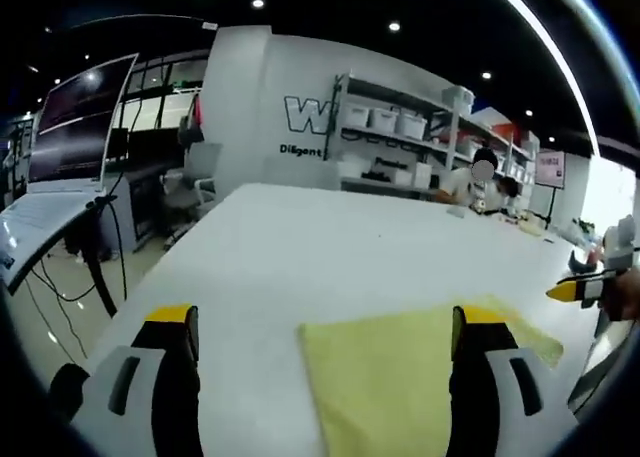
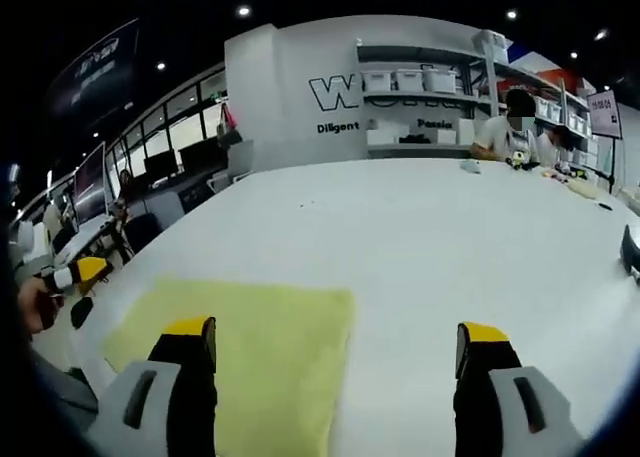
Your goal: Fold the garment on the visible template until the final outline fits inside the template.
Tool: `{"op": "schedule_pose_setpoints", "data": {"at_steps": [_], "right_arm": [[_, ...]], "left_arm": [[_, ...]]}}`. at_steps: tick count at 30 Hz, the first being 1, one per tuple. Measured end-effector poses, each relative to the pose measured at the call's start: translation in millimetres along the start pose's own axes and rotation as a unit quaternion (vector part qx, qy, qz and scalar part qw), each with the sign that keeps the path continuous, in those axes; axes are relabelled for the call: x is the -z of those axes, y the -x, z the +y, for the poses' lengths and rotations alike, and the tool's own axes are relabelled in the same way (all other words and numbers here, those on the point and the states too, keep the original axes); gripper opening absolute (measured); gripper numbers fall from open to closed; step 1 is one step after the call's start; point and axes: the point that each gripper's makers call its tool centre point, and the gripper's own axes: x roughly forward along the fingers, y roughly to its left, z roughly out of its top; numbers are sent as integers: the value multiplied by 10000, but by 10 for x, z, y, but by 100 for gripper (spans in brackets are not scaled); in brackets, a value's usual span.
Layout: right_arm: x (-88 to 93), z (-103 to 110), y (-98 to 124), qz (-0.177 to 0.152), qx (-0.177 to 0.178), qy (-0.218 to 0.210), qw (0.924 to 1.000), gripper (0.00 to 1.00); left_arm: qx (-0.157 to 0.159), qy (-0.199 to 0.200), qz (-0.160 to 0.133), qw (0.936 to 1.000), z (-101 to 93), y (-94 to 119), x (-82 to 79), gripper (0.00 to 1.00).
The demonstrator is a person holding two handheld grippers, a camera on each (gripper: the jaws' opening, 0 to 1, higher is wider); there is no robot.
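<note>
the white table spreads wide under both my tools. on it the yellow garment lies flat, near the edge closest to me. my left gripper hangs over its left part, jaws spread apart, holding nothing. my right gripper stands over its right edge, jaws apart too, nothing between them.
</note>
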Motion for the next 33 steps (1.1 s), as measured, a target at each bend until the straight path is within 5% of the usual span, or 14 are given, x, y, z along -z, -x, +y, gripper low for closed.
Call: {"op": "schedule_pose_setpoints", "data": {"at_steps": [5, 12, 33], "right_arm": [[42, -2, -18, 82, 31, 45, 10000, 99], [47, 37, -37, 119, -8, 177, 9998, 99], [77, -28, 22, 151, 98, 252, 9995, 99]], "left_arm": [[95, -38, -25, 9999, -60, 8, -16, 99], [155, 446, -281, 9985, -39, 43, -119, 99], [479, 438, 58, 9979, -231, 36, 46, 99]]}}
